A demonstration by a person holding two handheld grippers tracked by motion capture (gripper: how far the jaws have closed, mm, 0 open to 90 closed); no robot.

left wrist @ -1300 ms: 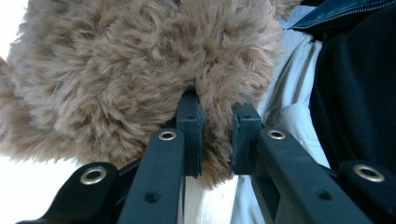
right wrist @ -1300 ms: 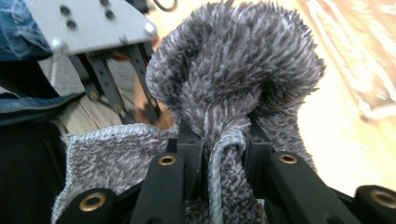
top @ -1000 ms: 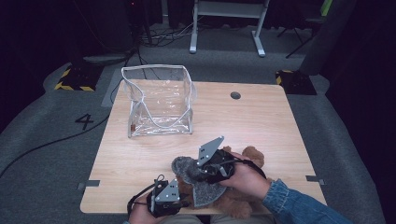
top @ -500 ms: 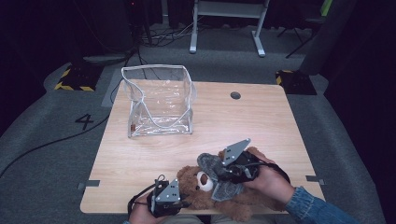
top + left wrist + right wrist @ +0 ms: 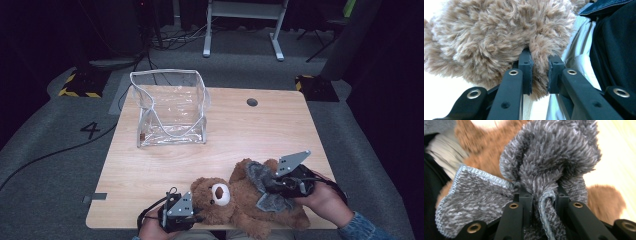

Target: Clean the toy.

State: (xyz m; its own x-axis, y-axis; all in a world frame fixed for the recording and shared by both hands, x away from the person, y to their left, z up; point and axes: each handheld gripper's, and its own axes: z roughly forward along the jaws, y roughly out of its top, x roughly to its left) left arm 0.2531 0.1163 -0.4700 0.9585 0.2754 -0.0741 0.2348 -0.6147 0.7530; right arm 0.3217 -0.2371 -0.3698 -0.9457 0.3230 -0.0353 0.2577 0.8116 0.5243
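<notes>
A clear plastic bag point(image 5: 170, 112) stands open at the table's point(image 5: 280, 130) far left. Nearer the front edge than the bag, the left gripper point(image 5: 192, 217) pinches fur on the teddy bear's point(image 5: 225, 197) head — right of that, the right gripper point(image 5: 267, 186) clamps the bear's grey cloth point(image 5: 260, 175) (bunched between its jaws).

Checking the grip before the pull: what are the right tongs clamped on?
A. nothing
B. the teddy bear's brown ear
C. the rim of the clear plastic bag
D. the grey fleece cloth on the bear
D: in the right gripper view the right tongs pinch a bunched fold of grey fleece cloth lying over the teddy bear.
</notes>
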